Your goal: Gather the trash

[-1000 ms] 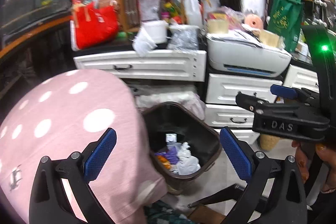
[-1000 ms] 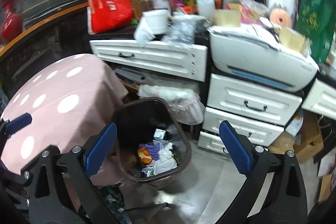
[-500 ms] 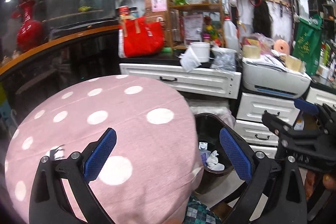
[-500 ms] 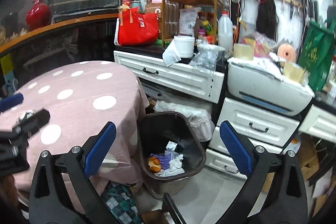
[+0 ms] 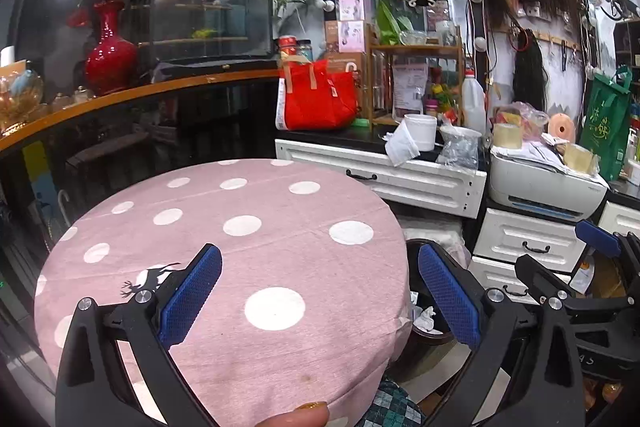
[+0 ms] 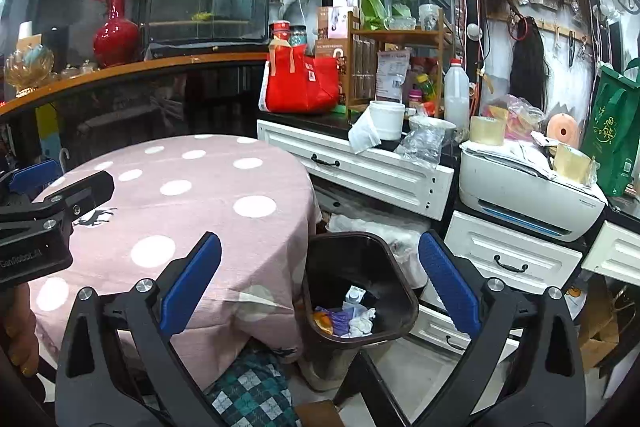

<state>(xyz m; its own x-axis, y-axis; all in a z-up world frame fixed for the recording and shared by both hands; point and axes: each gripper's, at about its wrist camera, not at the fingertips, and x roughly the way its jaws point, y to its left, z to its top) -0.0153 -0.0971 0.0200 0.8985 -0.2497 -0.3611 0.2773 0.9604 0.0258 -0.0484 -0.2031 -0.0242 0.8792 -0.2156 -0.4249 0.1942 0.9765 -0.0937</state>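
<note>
Claws first: my left claw (image 5: 318, 291) and my right claw (image 6: 318, 287) both gape wide with nothing between their blue pads. Below the left lies the round pink polka-dot cloth surface (image 5: 240, 227), bare of litter as far as I see. Beyond its edge stands the dark brown plastic bin (image 6: 356, 291), crumpled white tissue and coloured wrappers (image 6: 344, 319) already inside. I judge a drop done; next I must find another scrap.
</note>
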